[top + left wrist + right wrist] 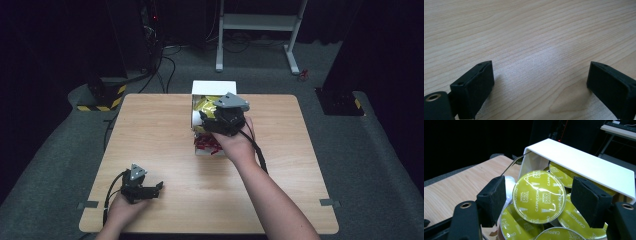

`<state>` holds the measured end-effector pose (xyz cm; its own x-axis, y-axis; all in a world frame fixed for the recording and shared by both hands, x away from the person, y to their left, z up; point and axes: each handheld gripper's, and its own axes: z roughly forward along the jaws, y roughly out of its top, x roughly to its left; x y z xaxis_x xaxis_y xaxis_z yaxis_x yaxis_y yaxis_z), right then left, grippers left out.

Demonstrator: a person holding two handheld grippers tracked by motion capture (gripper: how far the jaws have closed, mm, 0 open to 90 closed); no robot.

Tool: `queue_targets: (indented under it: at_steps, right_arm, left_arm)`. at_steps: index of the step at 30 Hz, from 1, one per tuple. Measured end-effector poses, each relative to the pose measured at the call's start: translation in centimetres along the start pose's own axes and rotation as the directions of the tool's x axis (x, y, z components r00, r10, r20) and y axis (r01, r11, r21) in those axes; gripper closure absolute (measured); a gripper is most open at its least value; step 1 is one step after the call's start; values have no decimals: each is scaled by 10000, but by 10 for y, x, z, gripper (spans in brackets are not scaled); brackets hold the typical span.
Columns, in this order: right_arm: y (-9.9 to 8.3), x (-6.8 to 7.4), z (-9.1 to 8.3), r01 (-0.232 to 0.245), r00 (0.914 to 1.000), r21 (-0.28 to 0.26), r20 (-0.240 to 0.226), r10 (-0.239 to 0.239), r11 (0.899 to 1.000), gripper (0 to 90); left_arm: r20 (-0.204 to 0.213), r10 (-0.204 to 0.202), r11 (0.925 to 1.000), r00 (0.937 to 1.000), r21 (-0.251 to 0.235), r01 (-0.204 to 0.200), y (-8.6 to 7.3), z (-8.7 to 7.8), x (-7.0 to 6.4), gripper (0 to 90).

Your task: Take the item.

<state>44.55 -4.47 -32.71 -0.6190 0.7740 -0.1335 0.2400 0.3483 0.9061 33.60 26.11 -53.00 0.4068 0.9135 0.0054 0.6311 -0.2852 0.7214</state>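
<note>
Yellow-green cappuccino capsule point(539, 196), topmost in white box point(584, 163) at the table's point(165, 150) far edge: we bracket it with right gripper point(537, 198) spread, likely for picking; left gripper point(540, 85) idles agape, empty.

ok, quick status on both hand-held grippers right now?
Left hand-held gripper: open, empty, low over the table.
Right hand-held gripper: open, jaws either side of a capsule in the box, not clamped.
</note>
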Motion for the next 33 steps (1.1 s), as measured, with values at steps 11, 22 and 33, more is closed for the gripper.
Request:
queue_targets:
  at_steps: [11,22,33]
  right_arm:
    - [1,1,8,100,9999,219,59,-101,9997,295]
    - [-2,3,14,185,9997,496,170,-194,9986,337]
    - [-2,4,11,72,9997,398,232,-81,9992,376]
  left_arm:
    - [8,-1,10000,10000,1,1,0,0,0,78]
    - [5,-3,10000,10000,0,3,0,0,0,78]
    - [5,-3,10000,10000,-2,3,0,0,0,78]
